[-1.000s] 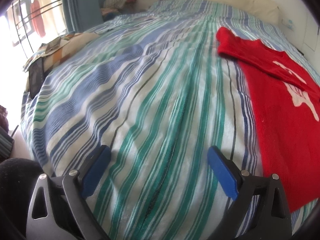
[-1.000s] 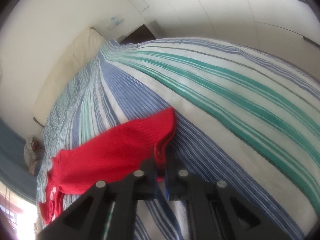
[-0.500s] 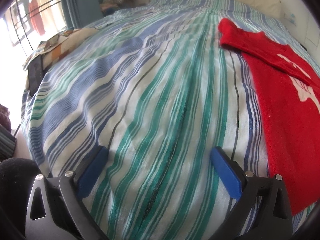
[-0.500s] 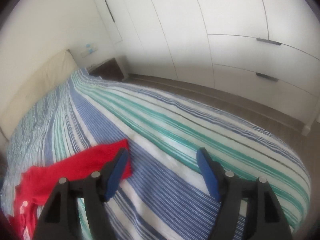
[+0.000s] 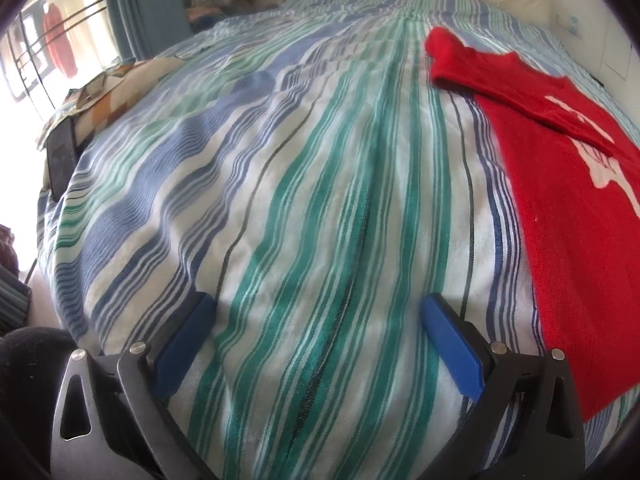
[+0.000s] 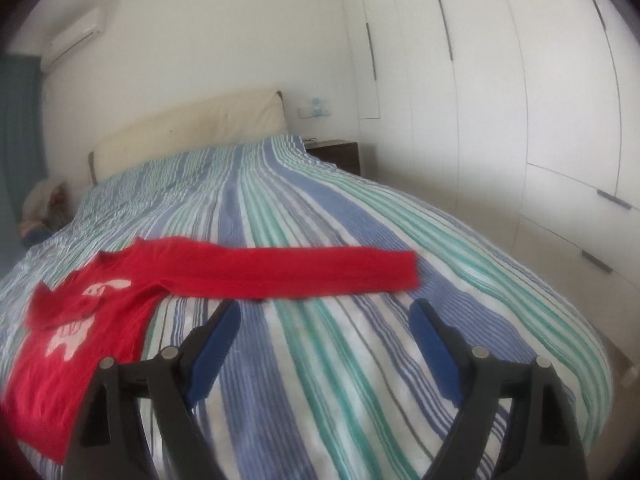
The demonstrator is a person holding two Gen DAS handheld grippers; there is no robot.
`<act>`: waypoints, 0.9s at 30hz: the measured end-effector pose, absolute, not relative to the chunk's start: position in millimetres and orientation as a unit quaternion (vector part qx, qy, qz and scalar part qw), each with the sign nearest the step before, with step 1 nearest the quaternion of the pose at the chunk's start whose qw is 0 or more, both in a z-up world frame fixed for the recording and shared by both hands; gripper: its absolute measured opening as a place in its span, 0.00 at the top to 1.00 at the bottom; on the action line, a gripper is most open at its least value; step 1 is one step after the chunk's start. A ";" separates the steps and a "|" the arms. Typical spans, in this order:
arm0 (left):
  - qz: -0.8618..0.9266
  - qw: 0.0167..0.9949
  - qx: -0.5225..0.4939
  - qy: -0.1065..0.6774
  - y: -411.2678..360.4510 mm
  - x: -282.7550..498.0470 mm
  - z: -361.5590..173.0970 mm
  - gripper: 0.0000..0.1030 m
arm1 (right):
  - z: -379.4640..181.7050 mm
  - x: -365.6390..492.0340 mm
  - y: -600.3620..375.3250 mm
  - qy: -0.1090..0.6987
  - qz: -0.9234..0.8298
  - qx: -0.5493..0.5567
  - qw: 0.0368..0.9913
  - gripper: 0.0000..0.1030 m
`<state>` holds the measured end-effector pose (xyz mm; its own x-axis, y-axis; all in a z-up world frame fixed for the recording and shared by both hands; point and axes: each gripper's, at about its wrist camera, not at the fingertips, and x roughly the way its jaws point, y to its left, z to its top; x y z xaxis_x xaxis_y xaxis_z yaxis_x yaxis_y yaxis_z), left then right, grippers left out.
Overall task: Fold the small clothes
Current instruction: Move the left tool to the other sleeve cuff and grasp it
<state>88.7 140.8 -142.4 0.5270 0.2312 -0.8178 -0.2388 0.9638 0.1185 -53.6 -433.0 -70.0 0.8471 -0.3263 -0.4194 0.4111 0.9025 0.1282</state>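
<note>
Both hand-held grippers stand apart, empty; the right hand-held gripper point(image 6: 324, 344) is opening. The red sweater's point(image 6: 80, 344) sleeve point(image 6: 296, 274), stretched toward 3 o'clock, could bunch if grabbed mid-length.

sweater point(image 6: 100, 320) on bed point(image 6: 320, 380), at 9 o'clock in right view, 3 o'clock in left | sleeve point(image 6: 296, 272) out flat toward 3 o'clock | headboard point(image 6: 188, 124) at 12 | nightstand point(image 6: 336, 156) right of it | wardrobe point(image 6: 520, 100) at 2 o'clock | phone point(image 5: 60, 160) at bed's edge, 9 o'clock in left view
</note>
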 end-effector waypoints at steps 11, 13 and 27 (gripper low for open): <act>-0.183 0.895 0.158 0.376 12.3 179.4 -5.0 0.01 | -79.5 -41.0 -421.7 0.206 -0.148 0.110 0.961 0.17; -0.212 0.873 0.238 0.369 -33.4 202.9 -23.1 0.01 | -80.8 -40.3 -423.7 0.209 -0.146 0.120 0.960 0.17; -0.265 0.813 0.253 0.452 -129.5 295.7 -128.6 0.96 | -95.5 -25.4 -410.7 0.249 -0.106 0.121 0.955 0.17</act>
